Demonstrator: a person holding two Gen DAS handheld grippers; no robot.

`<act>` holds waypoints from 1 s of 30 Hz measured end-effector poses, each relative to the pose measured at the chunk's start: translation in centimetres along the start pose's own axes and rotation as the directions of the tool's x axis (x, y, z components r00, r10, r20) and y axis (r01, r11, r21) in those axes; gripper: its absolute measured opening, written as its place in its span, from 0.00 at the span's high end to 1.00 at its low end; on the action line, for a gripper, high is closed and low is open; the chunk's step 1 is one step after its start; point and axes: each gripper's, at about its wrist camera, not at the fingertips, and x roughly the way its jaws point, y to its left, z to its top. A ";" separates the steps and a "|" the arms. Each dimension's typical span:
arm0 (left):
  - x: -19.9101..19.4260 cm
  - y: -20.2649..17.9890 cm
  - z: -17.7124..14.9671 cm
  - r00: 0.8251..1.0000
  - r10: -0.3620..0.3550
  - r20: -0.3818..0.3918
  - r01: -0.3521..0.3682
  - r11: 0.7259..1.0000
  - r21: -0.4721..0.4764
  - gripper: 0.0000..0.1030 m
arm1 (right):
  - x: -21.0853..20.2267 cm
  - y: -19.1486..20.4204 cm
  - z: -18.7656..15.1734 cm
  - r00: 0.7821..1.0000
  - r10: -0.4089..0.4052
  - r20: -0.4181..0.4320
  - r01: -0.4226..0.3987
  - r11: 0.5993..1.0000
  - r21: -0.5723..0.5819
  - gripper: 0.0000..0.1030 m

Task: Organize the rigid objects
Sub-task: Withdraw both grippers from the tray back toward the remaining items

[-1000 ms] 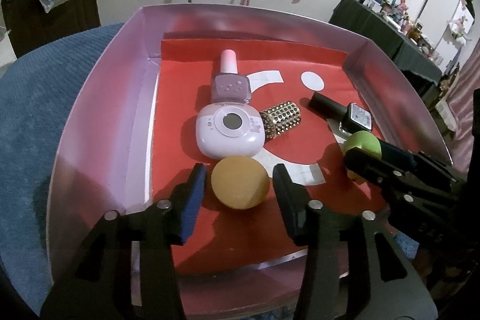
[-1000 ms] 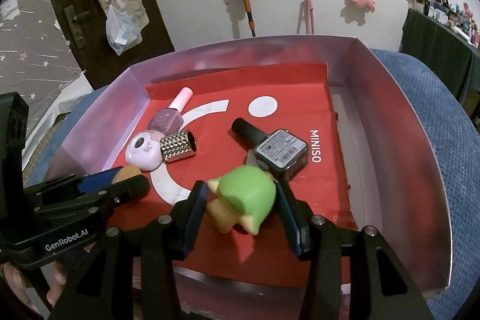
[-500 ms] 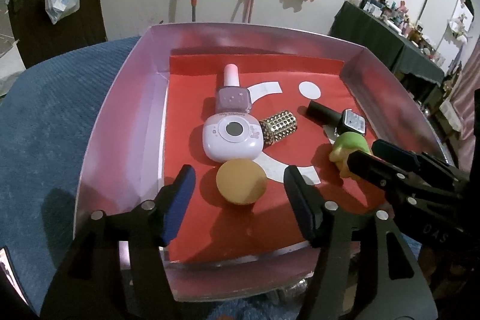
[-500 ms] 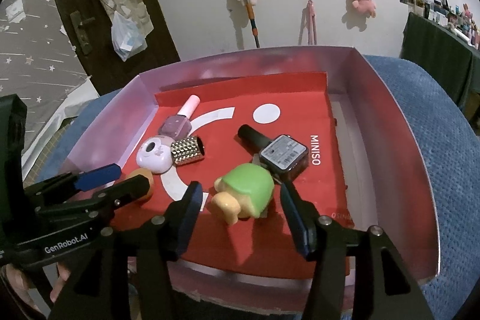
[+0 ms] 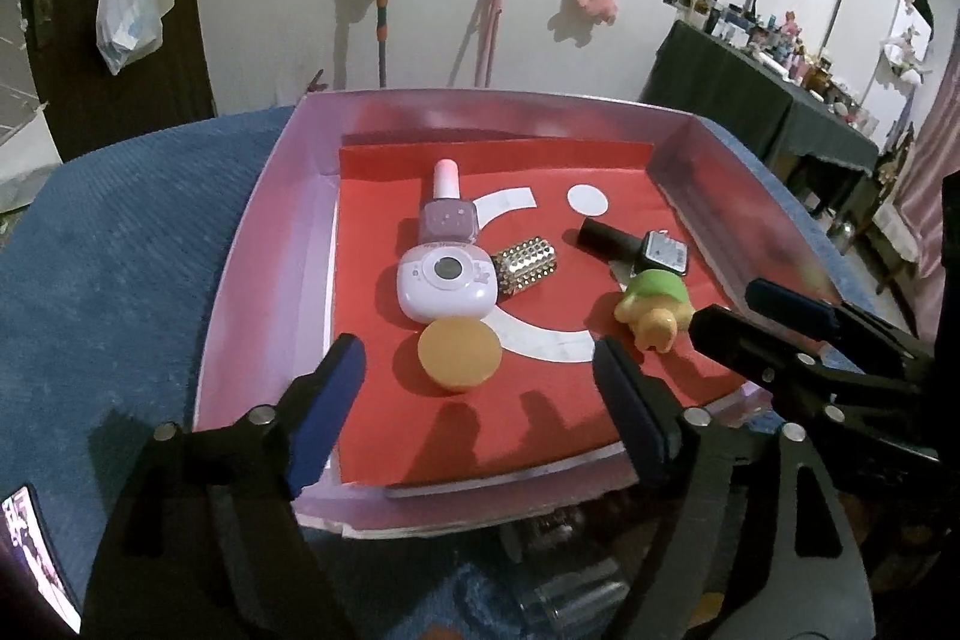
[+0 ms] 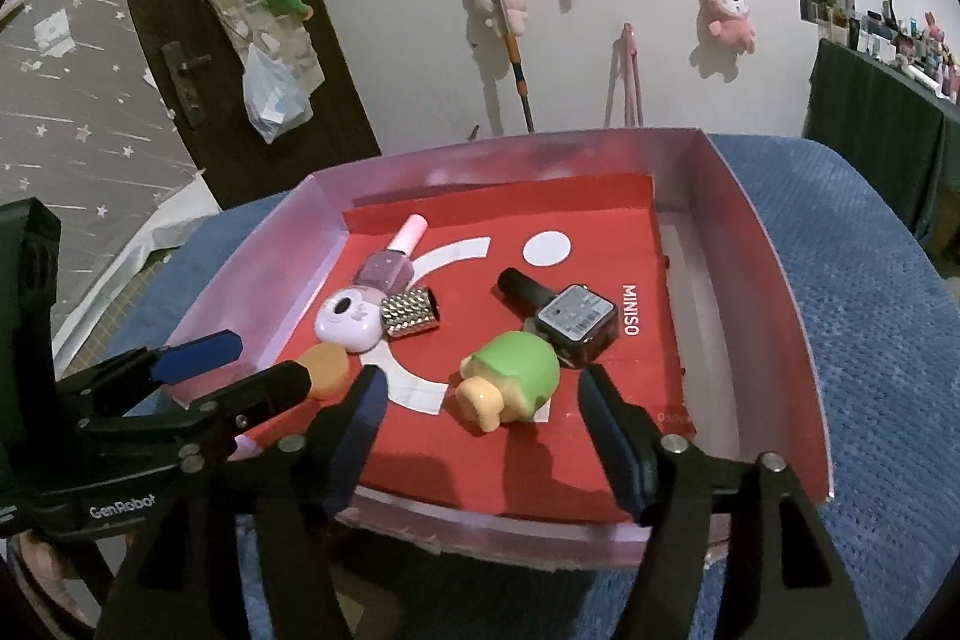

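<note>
While both of my grippers hang over the near edge of the box, this is how things lie:

Orange puck: the round orange piece [image 5: 459,354] rests flat on the red liner, touching the near side of the lilac toy camera; it sits ahead of my left gripper, clear of both pads.
Green toy: the green-and-yellow figure [image 6: 510,383] lies on its side on the liner, just beside the dark bottle, ahead of my right gripper and untouched.
Left gripper: my left gripper [image 5: 474,412] has just been opening; its jaws stand wide and hold nothing.
Right gripper: my right gripper [image 6: 480,421] has also just been opening; jaws spread, nothing gripped.
Lilac toy camera: lilac toy camera [image 5: 445,282] lies face up, touching the pink nail polish bottle [image 5: 447,214] behind it.
Studded cylinder: the gold studded cylinder [image 5: 527,263] lies against the camera's right side.
Dark bottle: the black-capped bottle [image 6: 564,313] lies on its side, label up.
Box: the pink box [image 5: 264,244], lined with a red MINISO sheet [image 6: 600,232], sits on a blue textured surface [image 5: 120,244].
</note>
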 end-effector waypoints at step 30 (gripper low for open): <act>-4.3 1.0 -2.4 0.990 0.054 0.133 -0.051 0.998 -0.028 0.00 | -5.8 1.3 -1.3 0.983 0.088 0.162 -0.084 0.996 -0.029 0.00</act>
